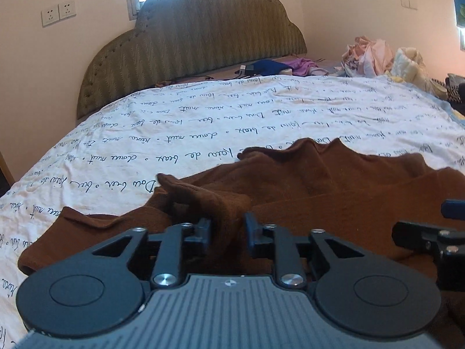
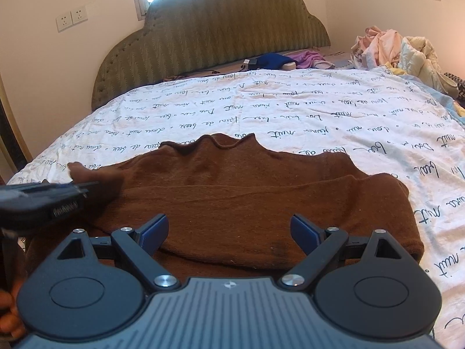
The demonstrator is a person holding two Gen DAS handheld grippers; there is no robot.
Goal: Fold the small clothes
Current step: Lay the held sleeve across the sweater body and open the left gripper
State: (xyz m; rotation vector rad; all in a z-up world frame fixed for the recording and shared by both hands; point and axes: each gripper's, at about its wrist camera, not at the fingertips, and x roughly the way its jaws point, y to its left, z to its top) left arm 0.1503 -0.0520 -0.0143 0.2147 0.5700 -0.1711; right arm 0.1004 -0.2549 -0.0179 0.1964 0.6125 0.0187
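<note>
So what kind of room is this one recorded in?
A bedroom, most likely in a home. A padded headboard stands against the wall, a bedsheet printed with handwriting covers the mattress, and a pile of loose clothes sits at the far right corner, with a brown sweater spread out for folding.

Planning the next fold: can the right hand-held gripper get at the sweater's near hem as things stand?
Probably yes. The right hand-held gripper is open just above the brown sweater, with nothing between its fingers and the hem; the left hand-held gripper sits off to the side.
</note>
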